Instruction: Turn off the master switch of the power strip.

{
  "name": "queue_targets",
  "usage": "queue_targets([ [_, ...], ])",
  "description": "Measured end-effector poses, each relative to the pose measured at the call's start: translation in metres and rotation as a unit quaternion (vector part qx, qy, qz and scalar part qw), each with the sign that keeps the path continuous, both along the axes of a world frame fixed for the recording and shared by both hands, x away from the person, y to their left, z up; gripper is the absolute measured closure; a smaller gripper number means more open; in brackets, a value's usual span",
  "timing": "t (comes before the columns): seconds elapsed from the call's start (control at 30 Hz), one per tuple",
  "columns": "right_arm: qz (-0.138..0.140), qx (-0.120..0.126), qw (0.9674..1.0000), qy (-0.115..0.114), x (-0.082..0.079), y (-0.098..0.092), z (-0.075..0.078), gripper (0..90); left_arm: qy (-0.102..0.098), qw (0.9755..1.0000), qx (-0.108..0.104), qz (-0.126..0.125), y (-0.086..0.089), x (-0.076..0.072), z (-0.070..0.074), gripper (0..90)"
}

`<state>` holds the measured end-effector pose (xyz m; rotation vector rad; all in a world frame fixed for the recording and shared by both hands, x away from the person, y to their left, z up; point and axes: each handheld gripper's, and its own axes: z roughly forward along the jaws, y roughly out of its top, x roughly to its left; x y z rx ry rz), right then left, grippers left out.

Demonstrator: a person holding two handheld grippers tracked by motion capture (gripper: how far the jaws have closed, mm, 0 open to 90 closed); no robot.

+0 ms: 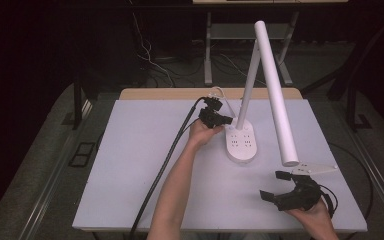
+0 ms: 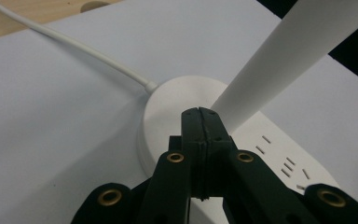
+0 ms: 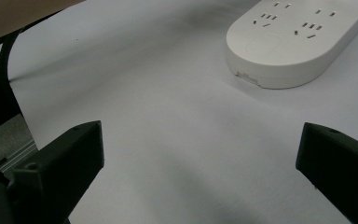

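Note:
A white desk lamp stands at the middle back of the table. Its oval base [image 1: 241, 142] carries socket slots, a thin stem [image 1: 249, 85] rises from it, and a long tube head [image 1: 276, 95] slopes down to the right. My left gripper [image 1: 225, 120] is at the base's back left. Its jaws are pressed together with nothing between them, and the tips [image 2: 199, 112] sit over the base [image 2: 172, 100] at the stem's foot [image 2: 261, 88]. My right gripper [image 1: 272, 185] rests open near the front right edge. It points toward the base [image 3: 289, 42] with bare table between its jaws.
The lamp's white cord [image 2: 84, 49] runs from the base toward the wooden strip [image 1: 170, 93] at the table's back edge. A thick black cable [image 1: 165, 165] trails from my left gripper to the front edge. The lamp head's low end [image 1: 290, 160] hangs just above my right gripper.

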<state>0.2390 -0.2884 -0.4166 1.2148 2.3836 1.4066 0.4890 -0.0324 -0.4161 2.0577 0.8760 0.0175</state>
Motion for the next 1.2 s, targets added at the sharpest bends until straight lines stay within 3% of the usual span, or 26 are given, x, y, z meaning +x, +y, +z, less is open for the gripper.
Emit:
queue_targets([
  [0.23,0.002,-0.002,1.0000,0.000,0.000,0.000,0.000,0.3,-0.004,0.9998,0.017,0.003,-0.002,0.000,-0.006,90.0],
  [0.93,0.007,-0.010,0.9999,0.006,0.001,0.000,-0.002,0.3,0.005,1.0000,0.003,0.003,-0.003,-0.002,-0.014,90.0],
  [1.2,0.008,-0.011,0.9999,0.006,0.001,0.001,-0.002,0.3,-0.007,0.9996,0.027,0.004,-0.007,-0.005,-0.013,90.0],
])
